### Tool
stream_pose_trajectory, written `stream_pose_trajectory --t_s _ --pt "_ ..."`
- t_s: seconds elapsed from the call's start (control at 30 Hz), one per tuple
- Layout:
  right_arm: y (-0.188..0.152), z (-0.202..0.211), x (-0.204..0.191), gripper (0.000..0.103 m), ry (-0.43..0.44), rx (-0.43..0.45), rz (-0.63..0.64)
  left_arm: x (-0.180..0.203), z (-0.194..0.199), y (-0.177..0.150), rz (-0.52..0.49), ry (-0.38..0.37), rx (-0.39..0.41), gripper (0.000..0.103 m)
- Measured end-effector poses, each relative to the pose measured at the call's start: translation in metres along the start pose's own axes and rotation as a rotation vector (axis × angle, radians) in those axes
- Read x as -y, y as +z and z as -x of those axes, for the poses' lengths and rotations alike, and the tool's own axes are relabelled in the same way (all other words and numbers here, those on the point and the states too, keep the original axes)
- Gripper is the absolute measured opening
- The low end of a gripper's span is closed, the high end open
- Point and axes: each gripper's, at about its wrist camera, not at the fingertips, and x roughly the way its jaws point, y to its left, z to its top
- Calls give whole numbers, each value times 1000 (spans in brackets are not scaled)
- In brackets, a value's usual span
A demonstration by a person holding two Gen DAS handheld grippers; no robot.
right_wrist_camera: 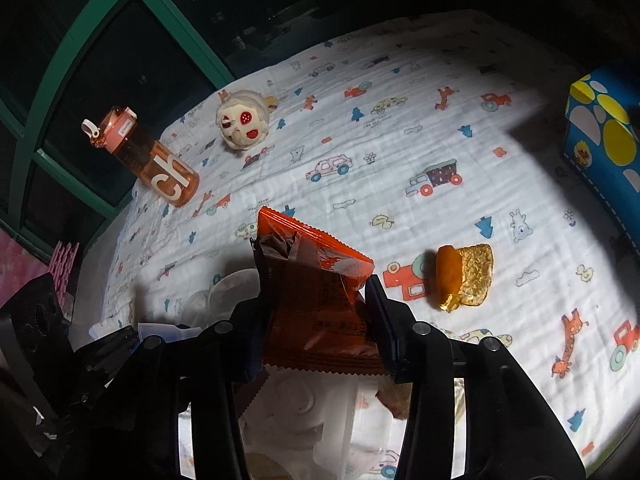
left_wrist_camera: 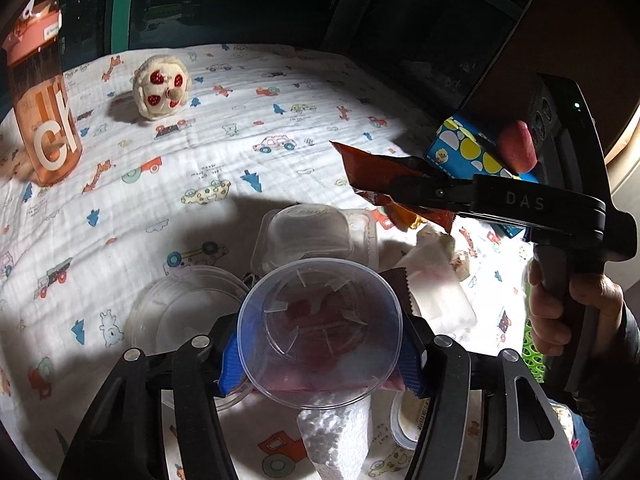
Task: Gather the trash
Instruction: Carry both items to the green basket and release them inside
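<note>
L gripper (left_wrist_camera: pixel 320 356) jaws clamped on clear cup (left_wrist_camera: pixel 320 332); R gripper (right_wrist_camera: pixel 316 320) jaws clamped on orange wrapper (right_wrist_camera: pixel 312 280).

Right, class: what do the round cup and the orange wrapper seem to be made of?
Cup: probably thin clear plastic, glossy; the things beneath show through it. Orange wrapper: likely plastic film, shiny; it shows glare, creases and a zigzag-cut edge.
</note>
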Motion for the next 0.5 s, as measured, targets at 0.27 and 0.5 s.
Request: stream_pose_trajectory --t_s 0.27,0.5 --pt "-2 52 -9 44 21 117 -11 14 31 7 -12 -11 71 59" --pt "-25 107 -1 44 40 202 -58 43 52 8 -42 -59 102 59"
